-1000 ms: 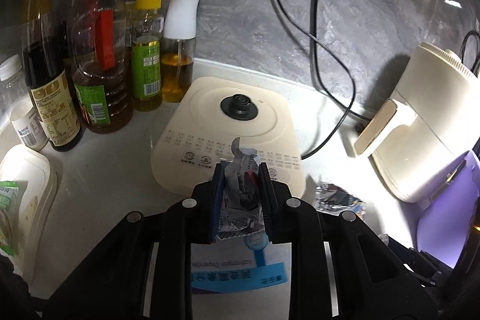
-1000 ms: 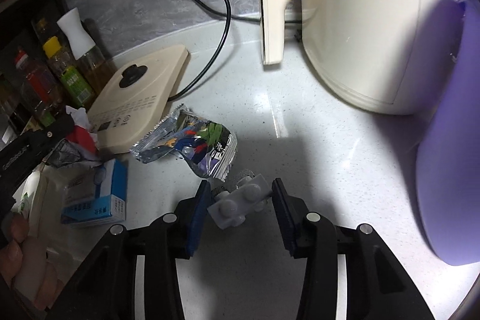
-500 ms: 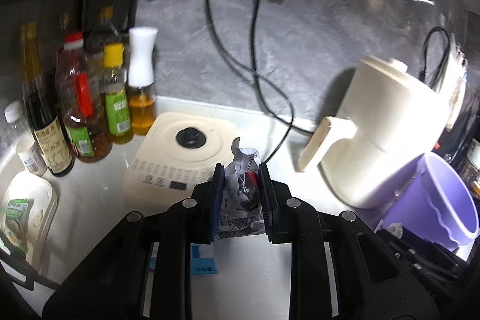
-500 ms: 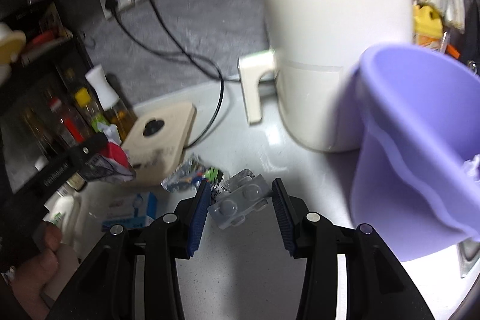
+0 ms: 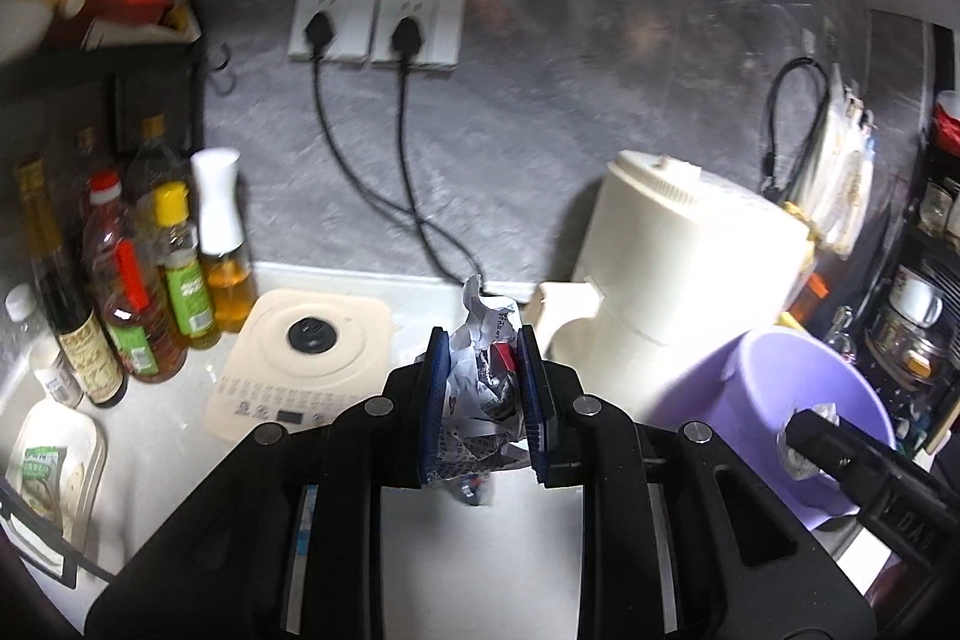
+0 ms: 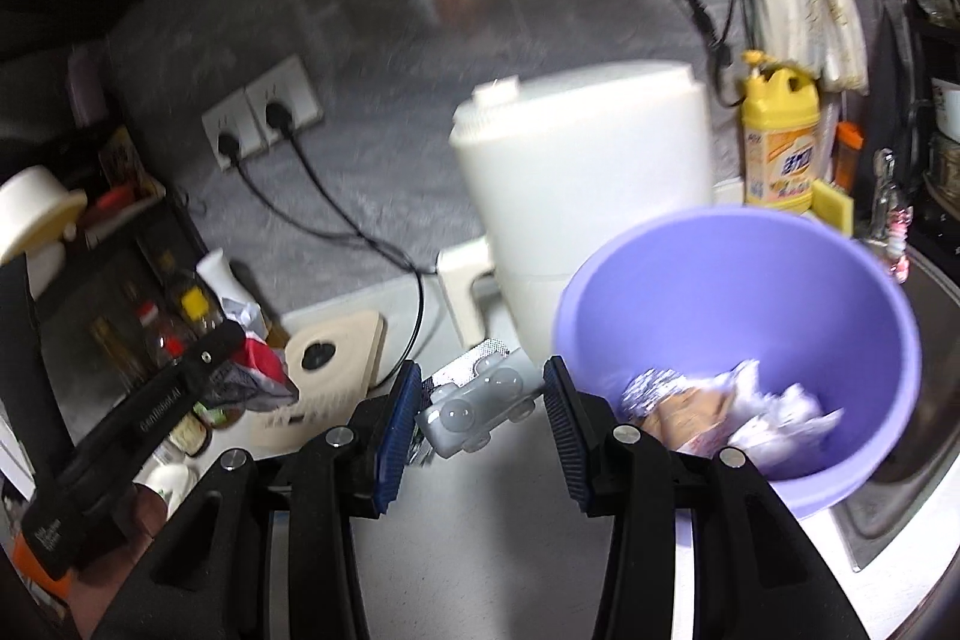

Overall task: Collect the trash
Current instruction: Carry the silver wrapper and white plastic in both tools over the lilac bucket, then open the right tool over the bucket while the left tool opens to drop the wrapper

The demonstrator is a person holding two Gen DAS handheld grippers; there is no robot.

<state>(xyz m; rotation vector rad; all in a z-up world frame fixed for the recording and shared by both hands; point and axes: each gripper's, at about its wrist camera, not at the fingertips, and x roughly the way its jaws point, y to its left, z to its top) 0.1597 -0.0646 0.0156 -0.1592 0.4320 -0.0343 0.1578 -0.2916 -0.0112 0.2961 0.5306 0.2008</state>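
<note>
My left gripper (image 5: 483, 400) is shut on a crumpled silver and red wrapper (image 5: 486, 370), held high above the white counter. It also shows at the left of the right wrist view (image 6: 252, 376). My right gripper (image 6: 477, 418) holds a silver blister pack (image 6: 474, 403) between its blue pads (image 6: 393, 436), just left of the purple bin (image 6: 840, 280). The bin has crumpled wrappers (image 6: 738, 406) inside. In the left wrist view the bin (image 5: 756, 382) stands at the right, with the right gripper's tip over its rim.
A cream air fryer (image 5: 690, 280) stands behind the bin. A cream induction cooker (image 5: 306, 352) lies on the counter, with oil and sauce bottles (image 5: 144, 298) to its left. Two black cords run from wall sockets (image 5: 378, 22). A yellow detergent bottle (image 6: 780, 142) stands by the sink.
Both grippers have risen well above the counter with their trash. The right gripper has moved right, and the bin's open top has come into view beside it.
</note>
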